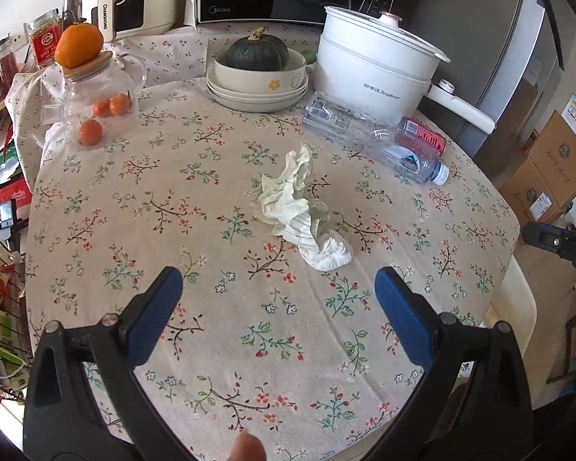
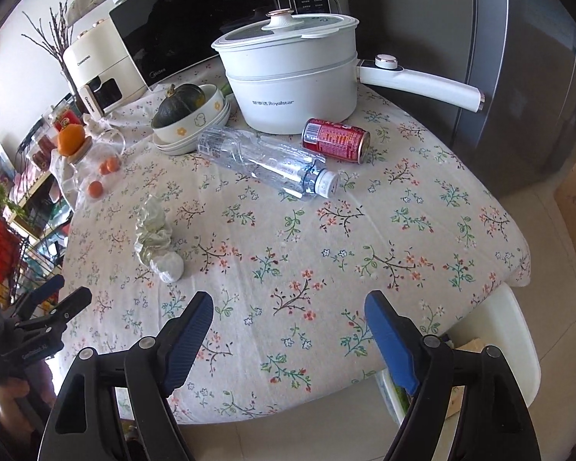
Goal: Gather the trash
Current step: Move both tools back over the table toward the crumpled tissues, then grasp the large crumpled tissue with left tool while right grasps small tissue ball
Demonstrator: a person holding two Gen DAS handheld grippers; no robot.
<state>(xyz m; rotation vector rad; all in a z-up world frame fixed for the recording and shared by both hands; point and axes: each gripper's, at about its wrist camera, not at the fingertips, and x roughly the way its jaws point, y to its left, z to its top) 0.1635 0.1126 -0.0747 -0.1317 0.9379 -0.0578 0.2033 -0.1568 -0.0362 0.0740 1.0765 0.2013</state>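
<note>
A crumpled white tissue wad with clear wrapping (image 1: 305, 211) lies mid-table on the floral cloth; the right wrist view shows the same wad (image 2: 157, 240) at the left. An empty clear plastic bottle (image 2: 267, 163) lies on its side beside a red drink can (image 2: 336, 140), both in front of the white pot. In the left wrist view the bottle (image 1: 376, 138) and can (image 1: 422, 136) lie far right. My left gripper (image 1: 278, 288) stands open just short of the tissue, nothing between its fingers. My right gripper (image 2: 288, 313) is open over the near table edge, empty.
A white Royalstar pot (image 2: 292, 77) with a long handle stands at the back, next to stacked bowls holding a dark squash (image 2: 178, 105). A glass jar with oranges (image 1: 96, 88) sits at the left. A white chair (image 2: 491, 342) stands below the table edge; cardboard boxes (image 1: 549, 169) are on the floor.
</note>
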